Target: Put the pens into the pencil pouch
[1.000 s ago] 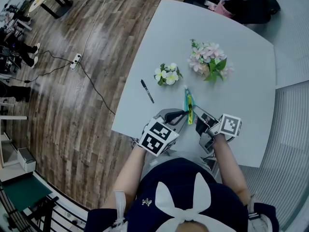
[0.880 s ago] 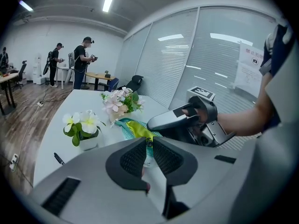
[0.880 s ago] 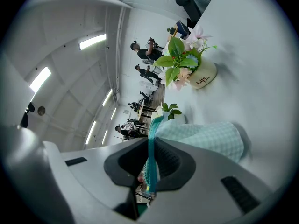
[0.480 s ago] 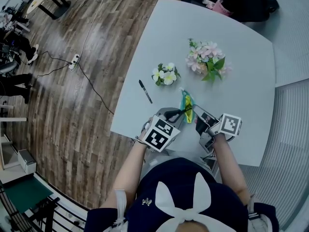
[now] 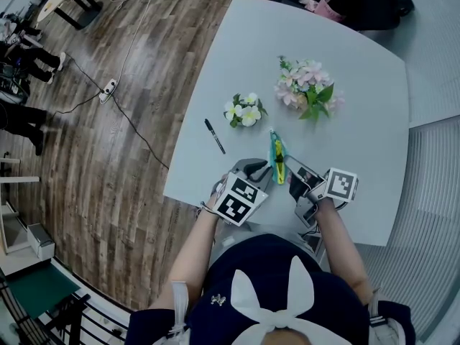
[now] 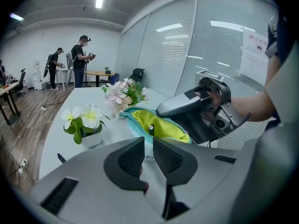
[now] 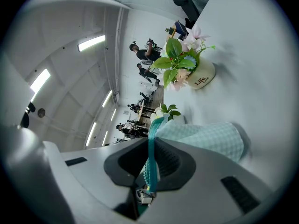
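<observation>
Right gripper (image 7: 152,160) is clamping the pencil pouch (image 7: 205,141) by its teal zip edge near the table's (image 5: 359,121) front; left gripper (image 6: 148,153) is pinching a pen (image 6: 150,129), dark end sitting in the yellow mouth, while another black pen (image 5: 214,136) is lying well apart

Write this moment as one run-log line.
left gripper: pen, tip in pouch | right gripper: holds pouch rim | second pen: on table

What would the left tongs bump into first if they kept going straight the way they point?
Probably the open pencil pouch: the left tongs aim at its yellow-lined mouth, where a pen shows its dark end sticking up. Nothing shows in between, though depth is unclear.
</observation>
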Tool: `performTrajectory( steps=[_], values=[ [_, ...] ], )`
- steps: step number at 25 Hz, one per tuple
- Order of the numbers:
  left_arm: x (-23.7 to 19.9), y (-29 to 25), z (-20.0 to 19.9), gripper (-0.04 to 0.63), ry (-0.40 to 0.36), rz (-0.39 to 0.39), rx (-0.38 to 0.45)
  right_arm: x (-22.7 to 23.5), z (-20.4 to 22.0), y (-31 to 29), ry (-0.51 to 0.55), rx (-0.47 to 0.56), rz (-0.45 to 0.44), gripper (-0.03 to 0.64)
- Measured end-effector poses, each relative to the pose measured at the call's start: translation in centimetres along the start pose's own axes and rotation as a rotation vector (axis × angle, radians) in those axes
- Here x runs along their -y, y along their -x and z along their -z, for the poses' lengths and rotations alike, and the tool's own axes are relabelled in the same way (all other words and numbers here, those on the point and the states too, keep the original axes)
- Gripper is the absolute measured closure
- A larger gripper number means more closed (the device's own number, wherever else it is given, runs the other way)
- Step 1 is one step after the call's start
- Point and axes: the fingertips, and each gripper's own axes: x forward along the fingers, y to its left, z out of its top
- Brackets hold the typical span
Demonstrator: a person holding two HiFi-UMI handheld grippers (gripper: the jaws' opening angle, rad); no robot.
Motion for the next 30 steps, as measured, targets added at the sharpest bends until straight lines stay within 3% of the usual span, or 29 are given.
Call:
performTrajectory(
  steps=[11,23,30],
  values=[
    [-1.5,0.4,0.0,0.537,0.047,-0.007,0.029,0.3,-0.4,0.1,-0.01,0.012,0.004,0.569],
    [-11.2,3.1,1.6,0.532,0.205,-0.189,0.046,0.6,-0.3,-0.4,-0.047,0.026,0.01,0.569],
    [-16.5,2.2,4.7,0.485,0.242,-0.286,-0.062,0.8,-0.7,-0.3,-0.049,0.046,0.017,0.569]
  ],
)
